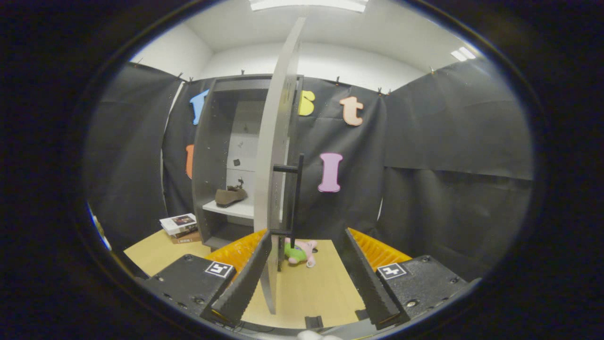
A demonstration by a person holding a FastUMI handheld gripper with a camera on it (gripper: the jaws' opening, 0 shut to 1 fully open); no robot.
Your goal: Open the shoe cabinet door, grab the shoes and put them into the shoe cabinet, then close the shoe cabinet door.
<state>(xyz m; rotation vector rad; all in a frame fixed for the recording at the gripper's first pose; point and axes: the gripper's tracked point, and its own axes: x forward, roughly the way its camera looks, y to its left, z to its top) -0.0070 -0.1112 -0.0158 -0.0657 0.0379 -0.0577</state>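
Gripper (306, 271) nearest the cam: two fingers (245, 278) spread wide, holding nothing. The free edge of the cabinet door (278, 141) stands in the gap betw. them, nearer the left finger, which sits just beside the door's bottom edge; can't tell if it touches. Right finger well apart from the door.

Door is swung open, seen almost edge-on, running up from betw. the fingers to above the cabinet top. Its dark bar handle (296, 198) is upright on the door's right face, fixed by two short stubs, top and bottom.

Shoe cabinet (207, 156) grey, stands on the wooden table (306, 288) beyond the fingers and left of the door, against the black cloth wall. Inside open to view: a pale shelf (226, 208) w/ one brown shoe (230, 195) lying on it, toe to the left. Compartment below the shelf is dark; contents can't be made out.

Left of the cabinet, just beside its base: small stack of books (179, 227) on the table.

Beyond the fingers, right of the door's lower edge: small plush toy (299, 252), pink w/ green, lying on the table, partly hidden by the handle's lower end.

White wall and ceiling lights above the cloth.
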